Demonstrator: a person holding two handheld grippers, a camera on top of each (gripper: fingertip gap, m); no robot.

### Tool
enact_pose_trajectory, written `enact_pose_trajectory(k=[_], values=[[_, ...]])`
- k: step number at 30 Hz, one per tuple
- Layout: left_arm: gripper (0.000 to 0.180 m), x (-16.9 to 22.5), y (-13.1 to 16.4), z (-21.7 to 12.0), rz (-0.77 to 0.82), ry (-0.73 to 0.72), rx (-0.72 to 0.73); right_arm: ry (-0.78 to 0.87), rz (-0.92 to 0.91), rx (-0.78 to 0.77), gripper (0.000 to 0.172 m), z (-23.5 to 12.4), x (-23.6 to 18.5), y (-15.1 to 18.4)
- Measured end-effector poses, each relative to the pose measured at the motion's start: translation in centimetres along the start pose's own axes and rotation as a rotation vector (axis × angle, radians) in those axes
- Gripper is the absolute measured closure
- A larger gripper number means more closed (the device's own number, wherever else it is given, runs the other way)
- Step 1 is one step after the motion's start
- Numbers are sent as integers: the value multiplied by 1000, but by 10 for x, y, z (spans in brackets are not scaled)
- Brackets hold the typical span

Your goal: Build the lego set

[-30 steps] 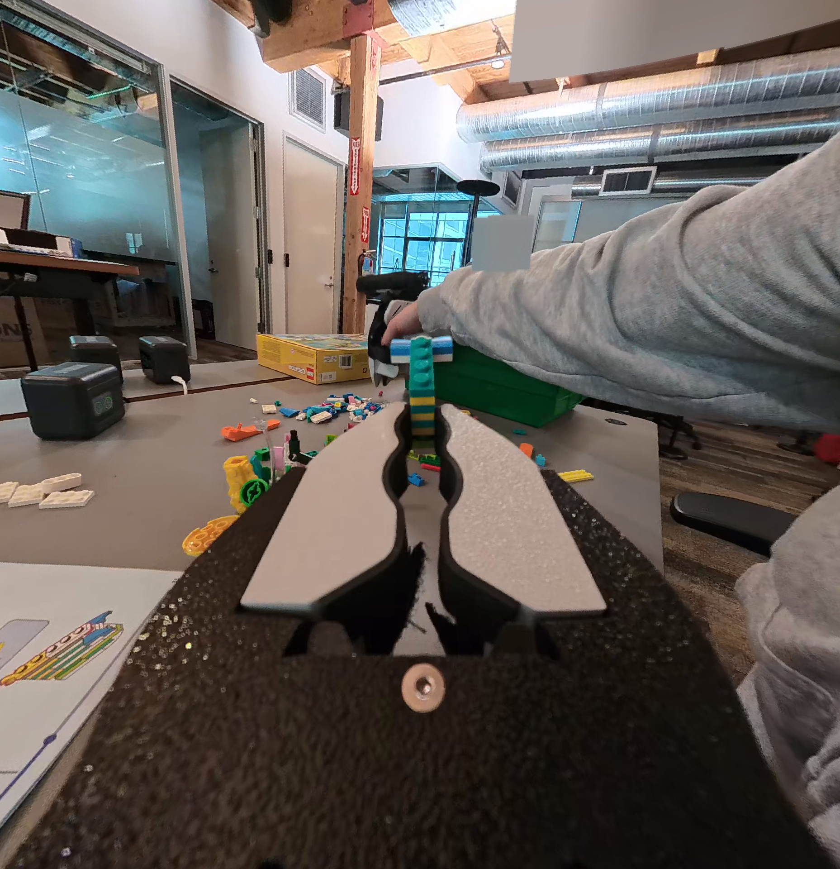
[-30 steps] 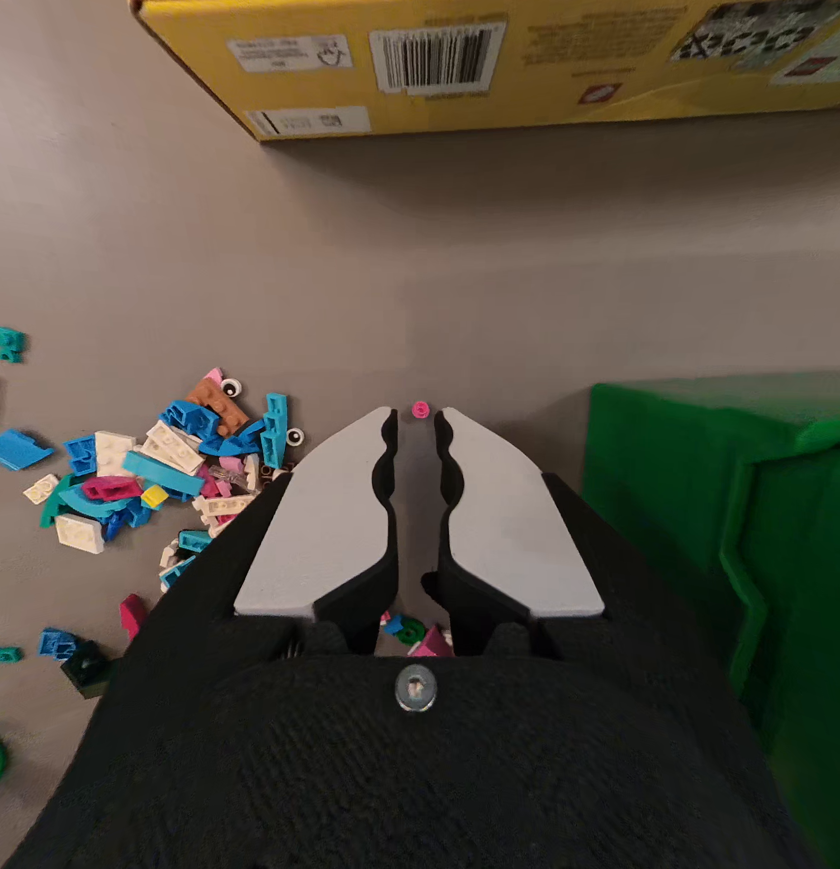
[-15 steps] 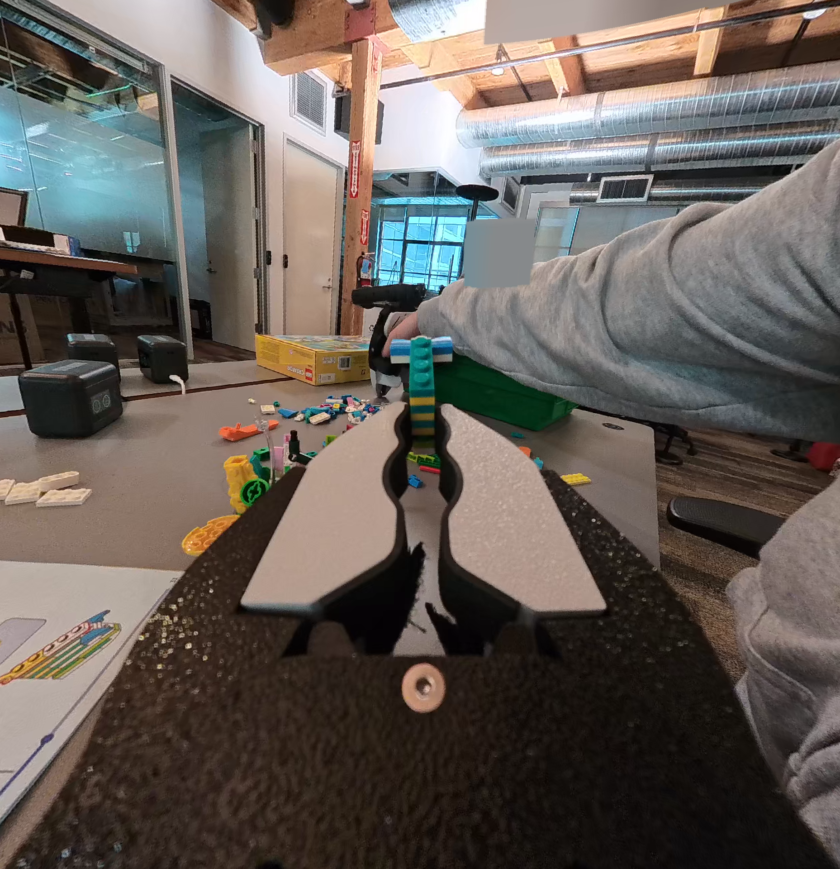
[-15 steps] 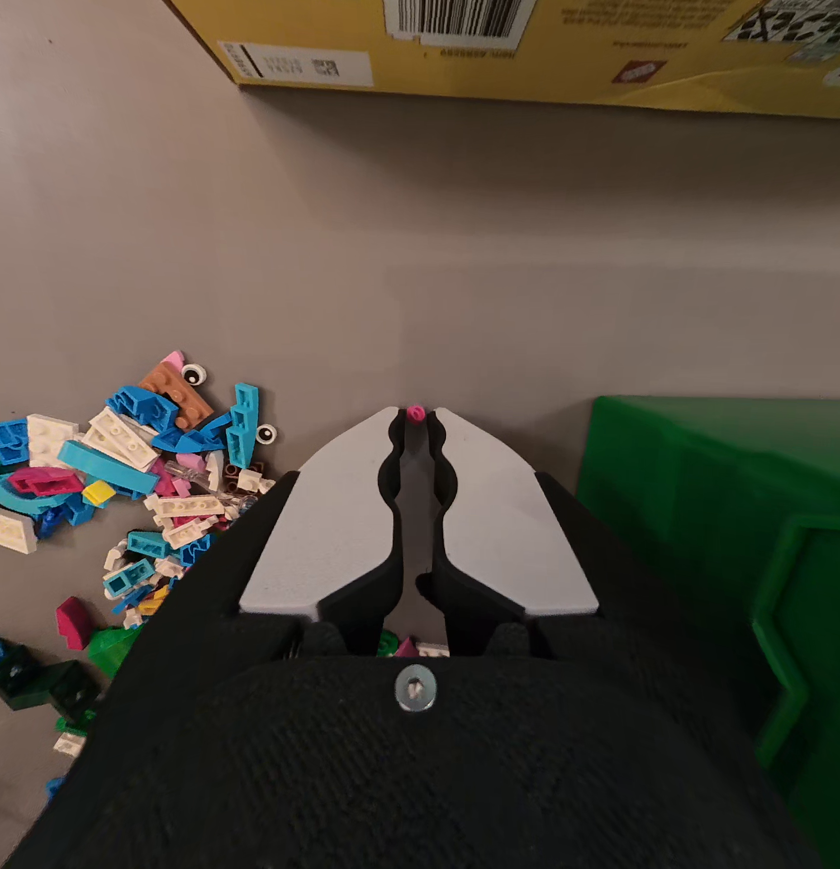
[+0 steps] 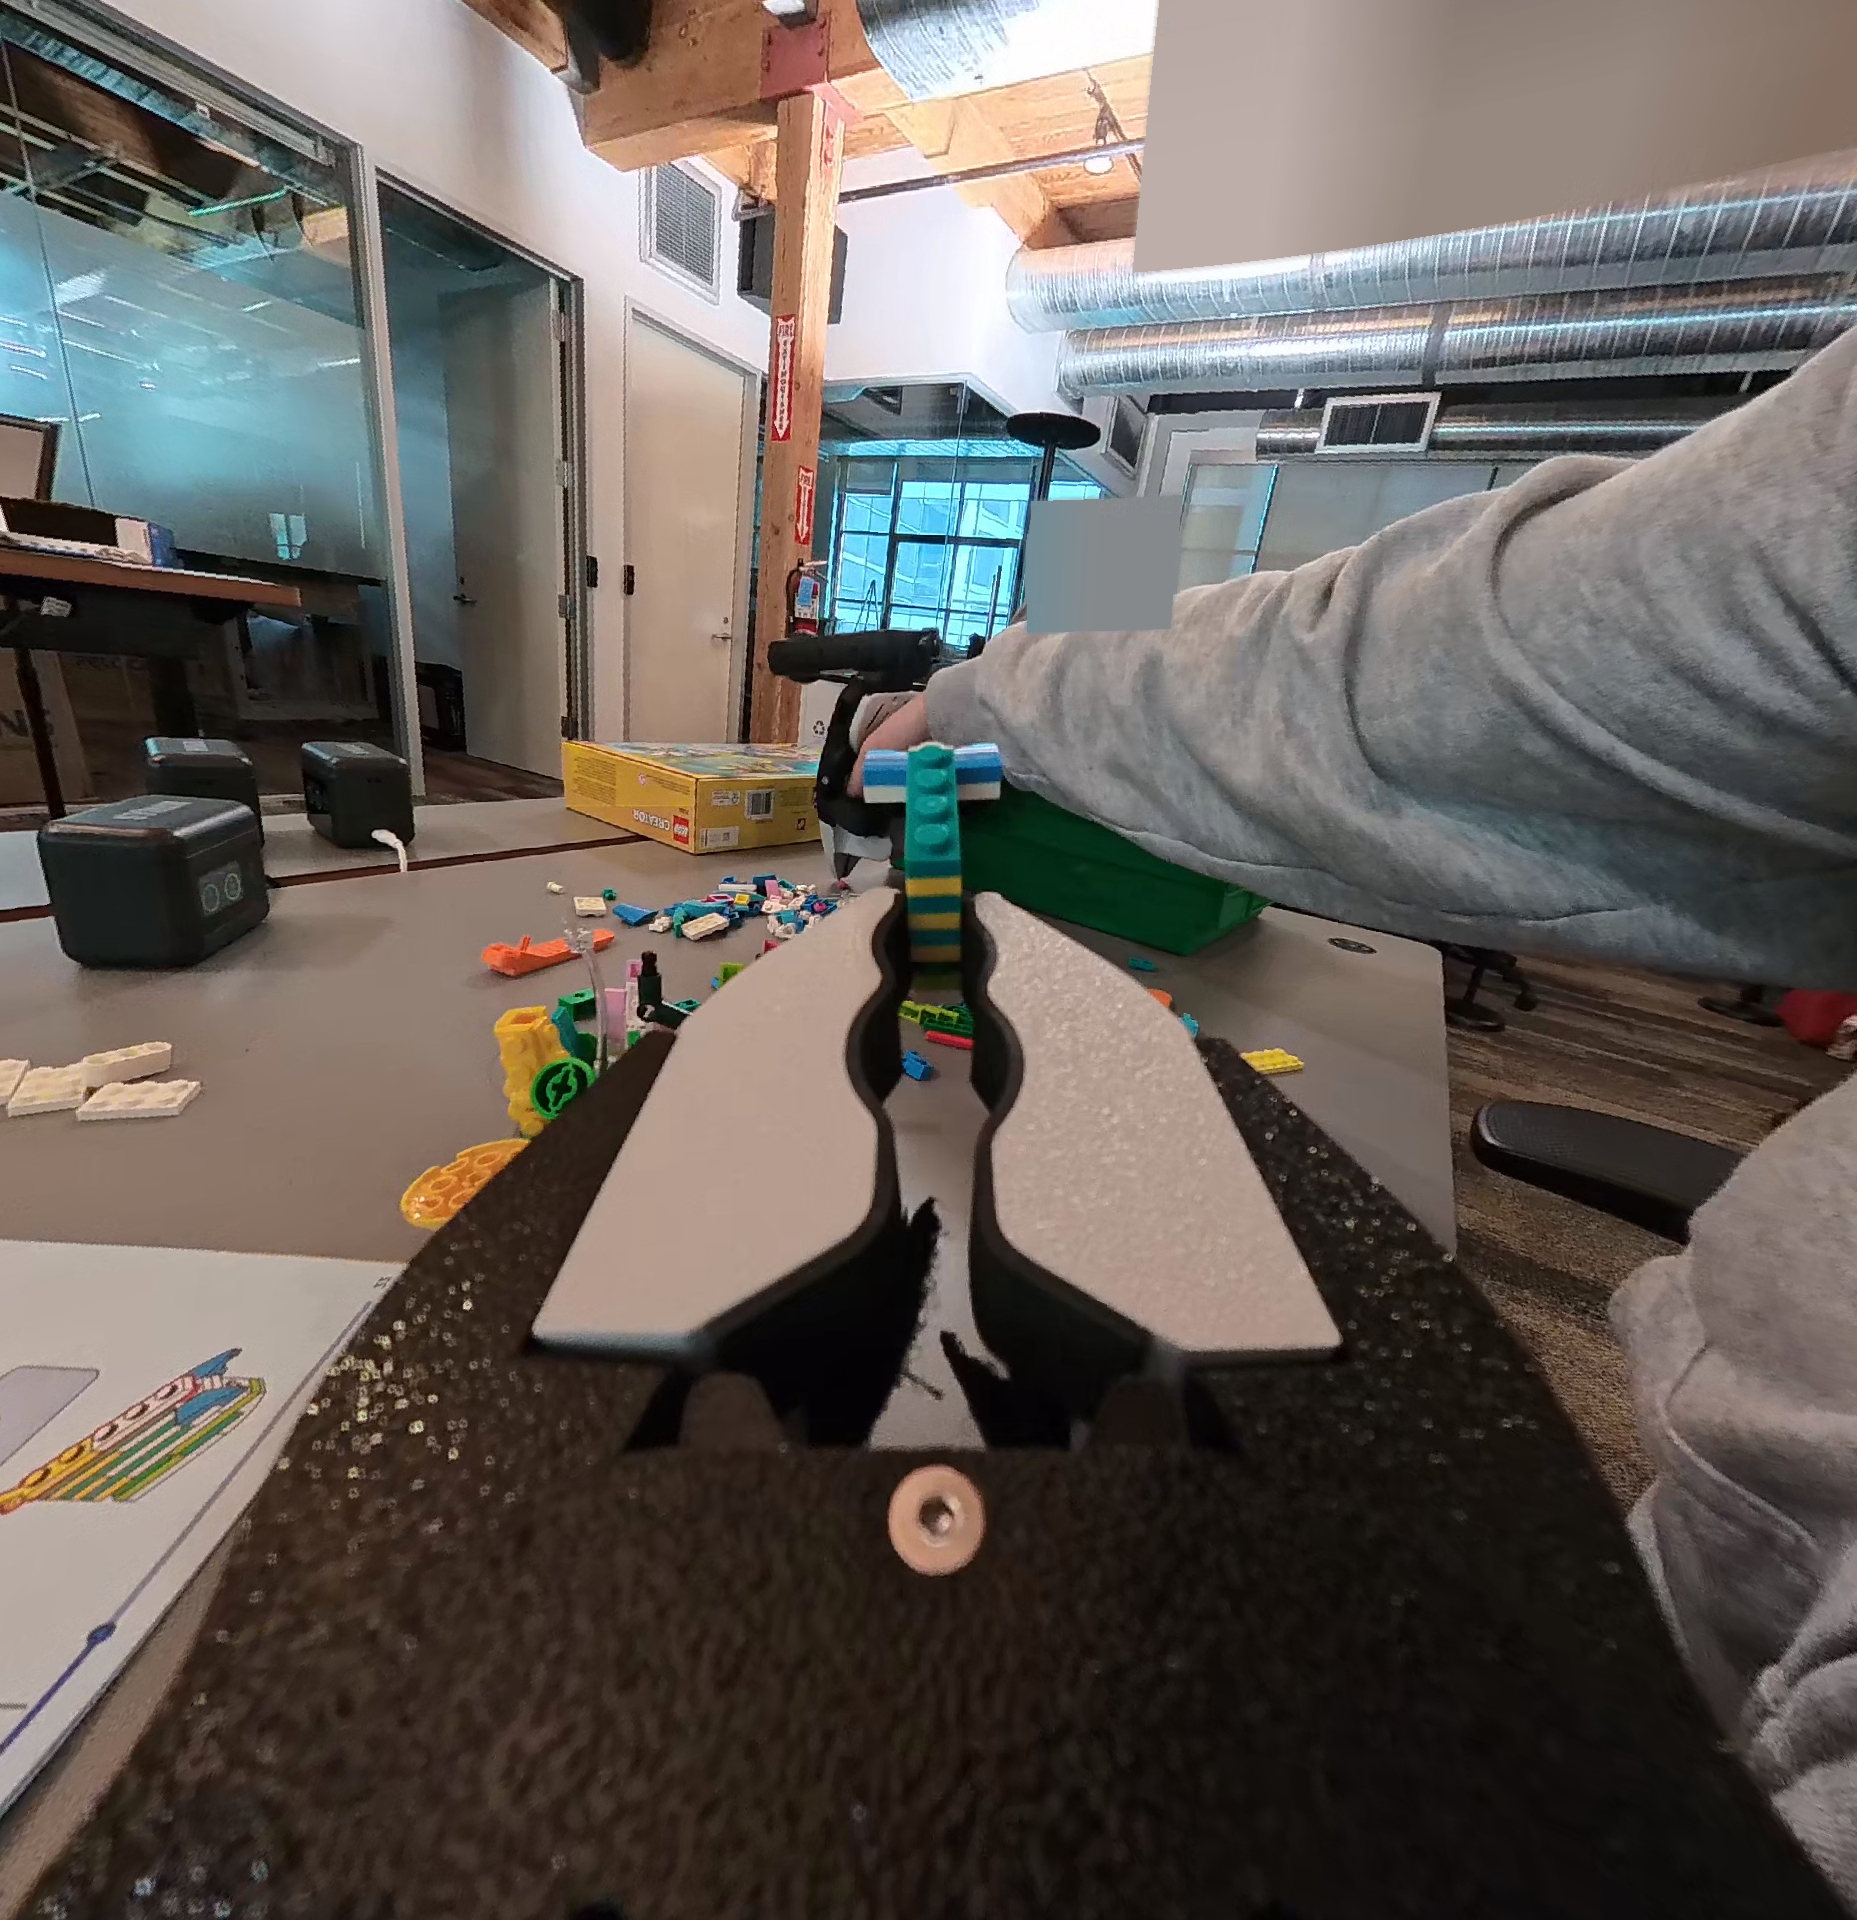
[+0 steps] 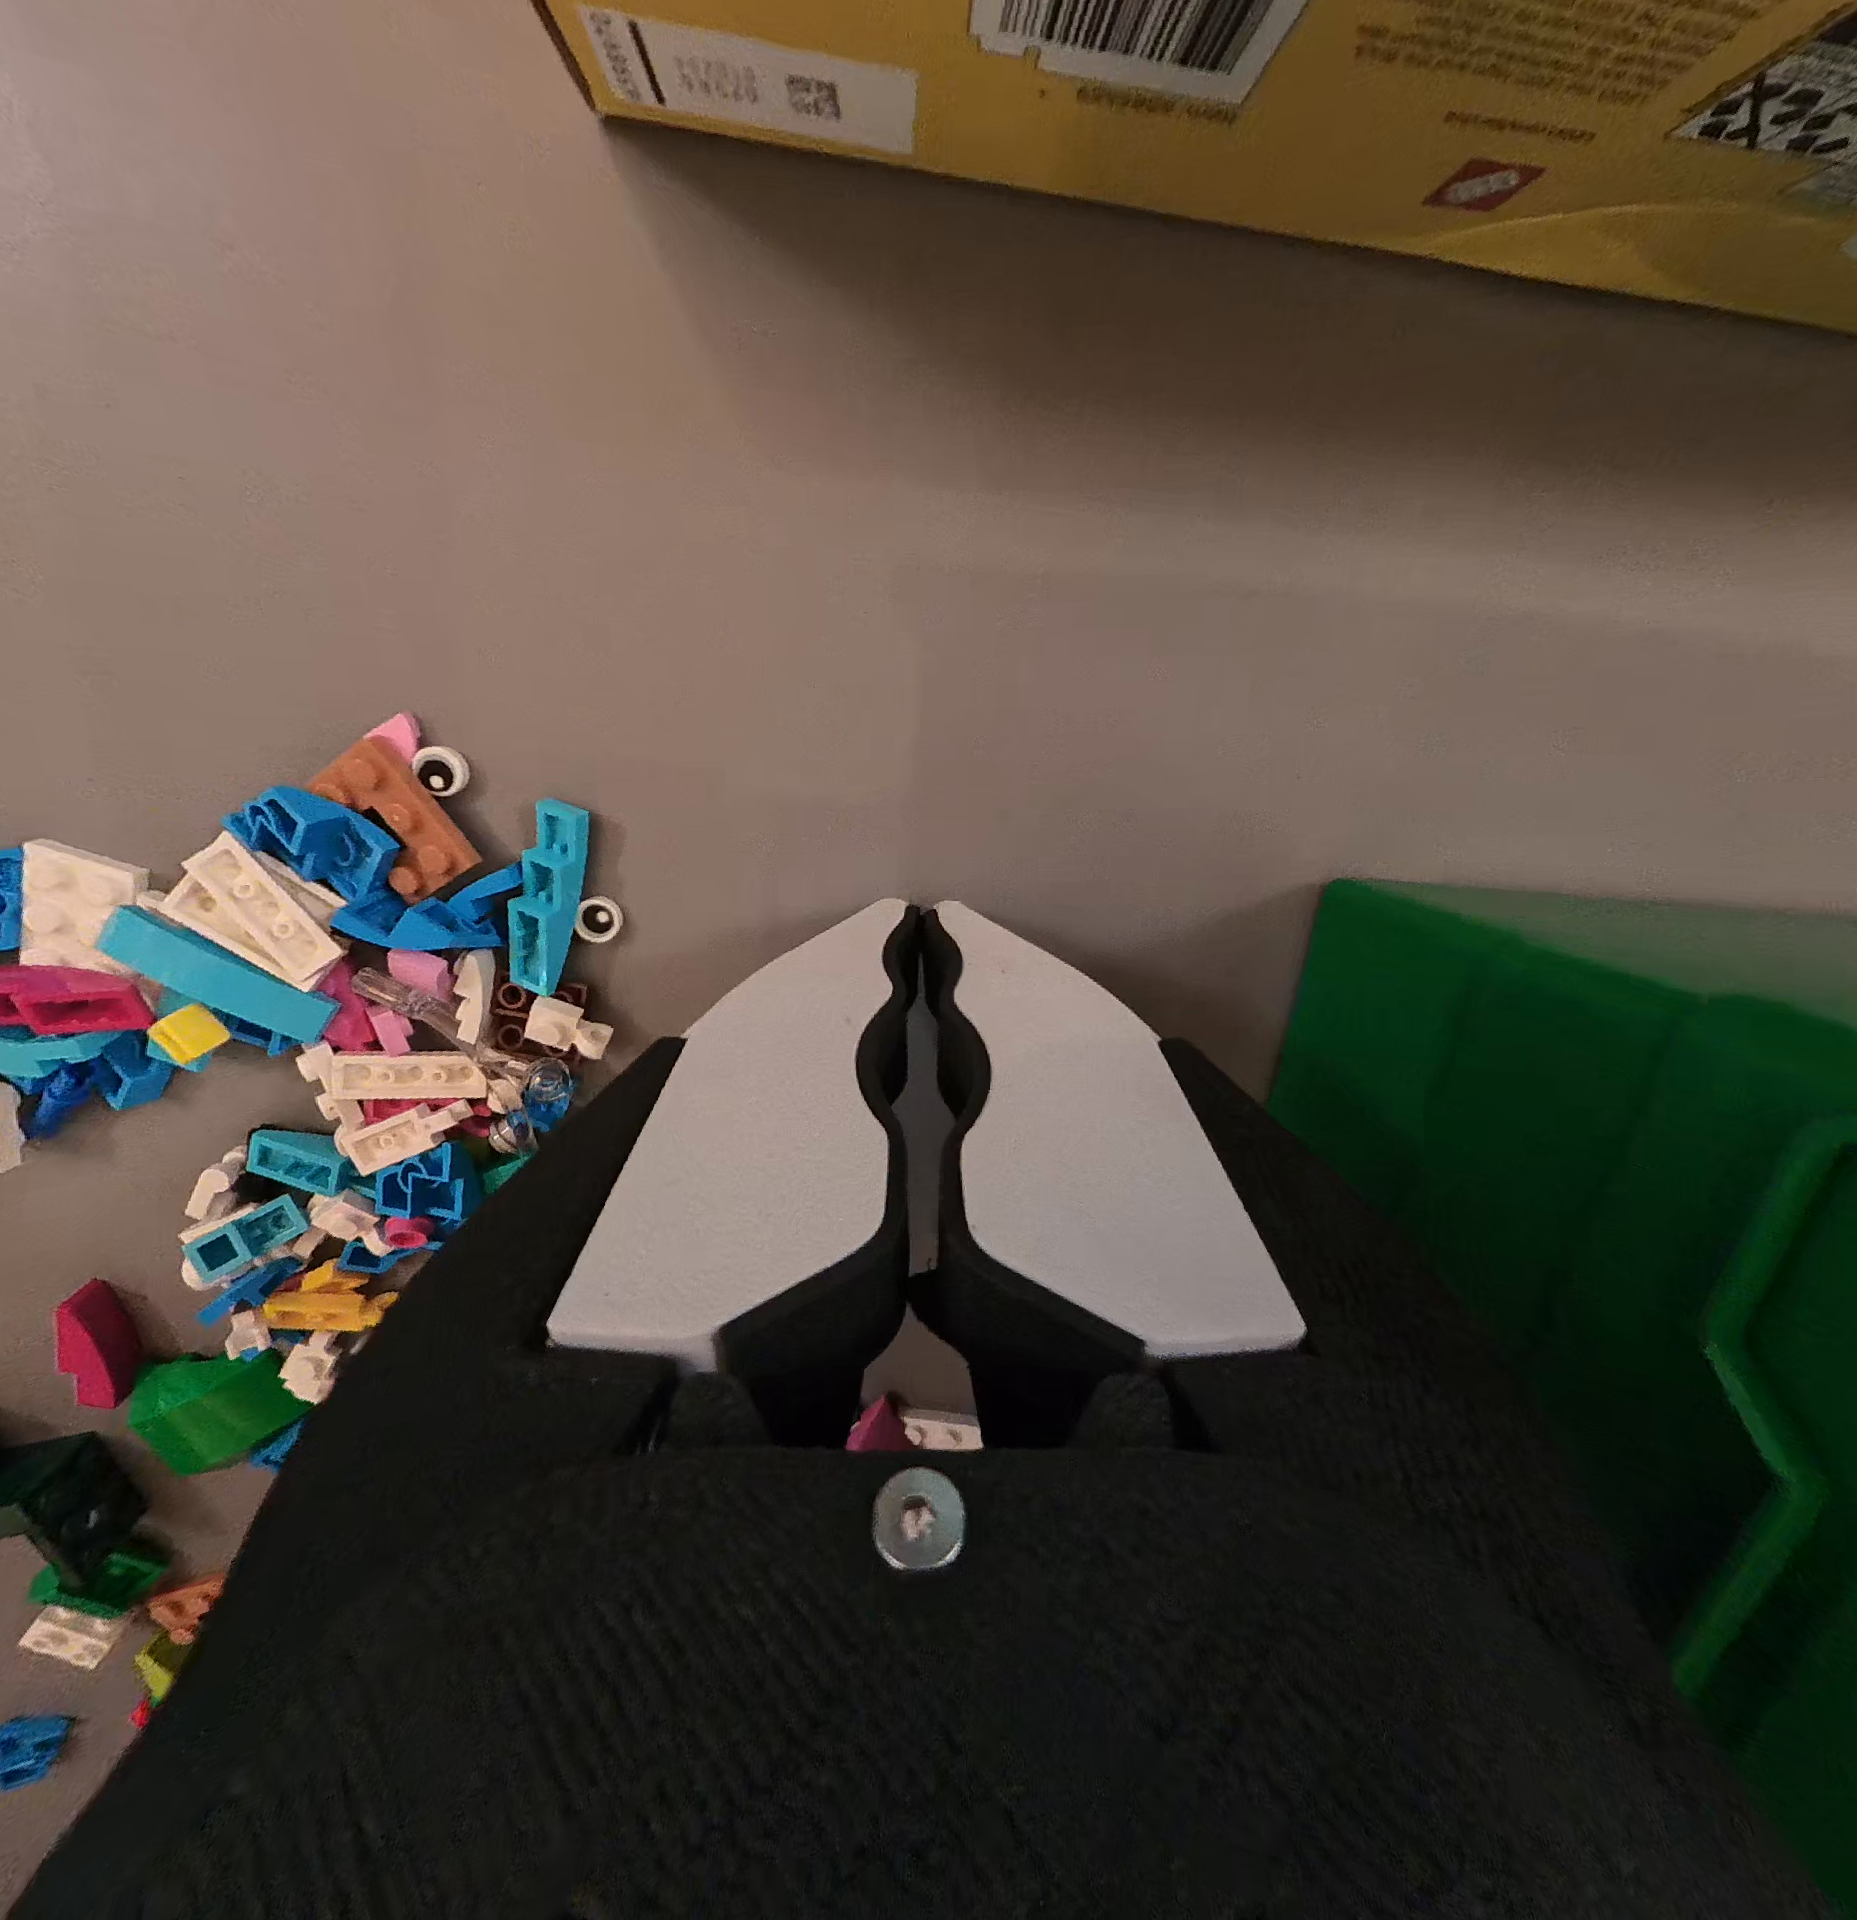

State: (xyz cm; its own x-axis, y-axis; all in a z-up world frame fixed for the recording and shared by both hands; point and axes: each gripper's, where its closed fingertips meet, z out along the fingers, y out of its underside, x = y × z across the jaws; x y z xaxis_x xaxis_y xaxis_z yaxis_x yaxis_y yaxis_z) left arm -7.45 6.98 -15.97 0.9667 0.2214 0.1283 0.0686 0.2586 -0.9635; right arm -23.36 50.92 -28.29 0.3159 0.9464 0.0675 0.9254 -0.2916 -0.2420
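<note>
We see the left gripper [image 5: 932, 914] holding a narrow stack of bricks [image 5: 936, 862], teal above and striped yellow and teal below, with a blue and white cross piece on its top; the jaws are nearly closed and press on the lower striped part of the stack from both sides, so the stack stands upright above the grey counter [image 5: 280, 1039]. Behind the stack lies a green bin [image 5: 1100, 873], and a grey sleeve [image 5: 1423, 748] reaches across above this bin to the right gripper [image 6: 916, 912], which points down at the counter just left of the bin. The jaws of the right gripper are closed, tip touching tip, and we cannot tell if some small thing is pinched between them. Left of the green bin, close beside the right gripper, a pile of loose bricks [image 6: 280, 997] lies on the counter, blue, white, pink and brown, with two small round eye pieces at its far edge. Beyond the bin and the pile lies a yellow box [image 6: 1319, 125], flat on the counter. Further left of the bin, in the left wrist view, we see an orange piece [image 5: 534, 951], a yellow and green small build [image 5: 545, 1060], three white plates [image 5: 82, 1081], two dark cube devices [image 5: 155, 883], and a printed instruction sheet [image 5: 103, 1434] near the camera.
</note>
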Motion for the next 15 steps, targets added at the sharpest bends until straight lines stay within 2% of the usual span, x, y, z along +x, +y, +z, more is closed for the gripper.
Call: enact_pose_trajectory(k=[6, 11, 15], values=[[172, 0, 0, 0, 3, -1, -1, -90, 9, -58, 158, -6, -14, 9], [172, 0, 0, 0, 2, -1, 0, -93, 18, -8, 158, -9, -15, 1], [172, 0, 0, 0, 1, -1, 0, -161, 42, -13, 158, -9, -25, 1]])
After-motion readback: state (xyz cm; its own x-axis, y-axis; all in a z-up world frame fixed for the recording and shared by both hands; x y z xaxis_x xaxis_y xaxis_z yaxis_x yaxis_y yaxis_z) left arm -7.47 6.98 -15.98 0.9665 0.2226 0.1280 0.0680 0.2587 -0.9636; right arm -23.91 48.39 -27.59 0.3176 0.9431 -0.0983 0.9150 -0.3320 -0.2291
